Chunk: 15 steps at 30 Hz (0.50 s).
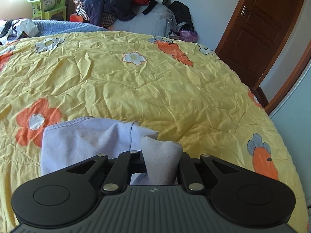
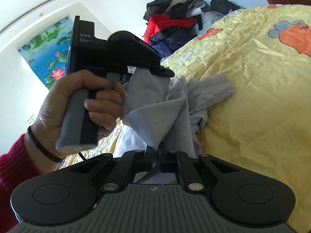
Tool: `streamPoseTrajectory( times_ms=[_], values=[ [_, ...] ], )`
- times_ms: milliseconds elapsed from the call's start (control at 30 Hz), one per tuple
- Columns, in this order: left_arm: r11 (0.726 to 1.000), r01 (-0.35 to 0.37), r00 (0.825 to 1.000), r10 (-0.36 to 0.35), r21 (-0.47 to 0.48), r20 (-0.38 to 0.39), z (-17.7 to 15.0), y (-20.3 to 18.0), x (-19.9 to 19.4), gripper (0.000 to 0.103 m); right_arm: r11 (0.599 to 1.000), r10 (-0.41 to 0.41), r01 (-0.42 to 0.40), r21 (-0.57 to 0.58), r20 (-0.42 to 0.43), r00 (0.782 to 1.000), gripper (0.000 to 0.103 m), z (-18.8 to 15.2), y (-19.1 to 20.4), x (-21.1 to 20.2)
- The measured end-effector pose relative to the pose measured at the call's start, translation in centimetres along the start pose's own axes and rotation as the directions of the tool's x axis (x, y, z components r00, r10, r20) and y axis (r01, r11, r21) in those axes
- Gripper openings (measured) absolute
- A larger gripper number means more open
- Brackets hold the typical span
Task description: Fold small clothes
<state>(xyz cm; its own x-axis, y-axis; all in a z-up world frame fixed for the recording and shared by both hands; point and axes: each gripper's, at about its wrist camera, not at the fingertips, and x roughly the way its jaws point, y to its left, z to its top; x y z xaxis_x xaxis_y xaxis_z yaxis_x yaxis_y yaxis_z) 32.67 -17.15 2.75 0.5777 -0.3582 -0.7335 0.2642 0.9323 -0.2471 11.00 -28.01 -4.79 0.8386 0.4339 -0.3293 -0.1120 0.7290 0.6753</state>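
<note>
A small pale lilac garment [image 1: 81, 141] lay bunched on a wrinkled yellow quilt [image 1: 155, 89] printed with orange flowers and carrots, near the close edge of the bed. In the left wrist view, the left gripper [image 1: 159, 163] had its jaws set narrow, with a rolled fold of the cloth standing up between them; the cloth looked pinched there, though the pads themselves were hidden. In the right wrist view, the right gripper [image 2: 155, 155] also held its jaws nearly together on a drawn-up corner of the same garment, which stretched from it to the left gripper, seen farther off with a person's hand [image 2: 77, 104] wrapped round its handle and a red sleeve [image 2: 9, 165] at the left edge. A lace-edged part of the cloth trailed loose to the right on the quilt. At the far end of the room sat a heap of dark and red clothes [image 1: 120, 2] and, to the right, a brown door [image 1: 268, 29]. With both grips this slight, the soft fabric could slip out of either one. The loose trailing part could also tuck under and spoil the fold, and the crumpled quilt might drag the cloth askew.
</note>
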Motion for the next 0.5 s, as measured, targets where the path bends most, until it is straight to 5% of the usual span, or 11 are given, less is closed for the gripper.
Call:
streamPoseTrajectory(
  times_ms=[200,300,367,433,500],
  values=[
    [0.998,0.044,0.999,-0.045,-0.039,-0.020,0.3,0.0,0.1,0.016,0.999,-0.016,0.016,0.029,-0.020,1.000,0.017,0.0,-0.9,0.2],
    [0.997,0.062,0.998,-0.062,-0.045,-0.004,0.5,0.0,-0.3,0.034,0.999,-0.023,0.023,0.028,-0.025,0.999,0.020,-0.1,-0.9,0.3],
    [0.996,0.070,0.997,-0.069,-0.053,0.028,0.7,0.0,-0.8,0.067,0.999,-0.025,0.026,0.031,-0.032,0.999,0.023,-0.2,-1.0,0.4],
    [0.997,0.068,0.994,-0.064,-0.046,0.086,1.0,-0.2,-1.7,0.081,0.999,-0.026,0.027,0.035,-0.037,0.999,0.024,-0.2,-1.0,0.5],
    [0.998,0.060,0.991,-0.058,-0.013,0.123,1.3,-0.6,-2.4,0.081,0.999,-0.030,0.031,0.034,-0.040,0.999,0.026,-0.3,-1.1,0.5]
  ],
)
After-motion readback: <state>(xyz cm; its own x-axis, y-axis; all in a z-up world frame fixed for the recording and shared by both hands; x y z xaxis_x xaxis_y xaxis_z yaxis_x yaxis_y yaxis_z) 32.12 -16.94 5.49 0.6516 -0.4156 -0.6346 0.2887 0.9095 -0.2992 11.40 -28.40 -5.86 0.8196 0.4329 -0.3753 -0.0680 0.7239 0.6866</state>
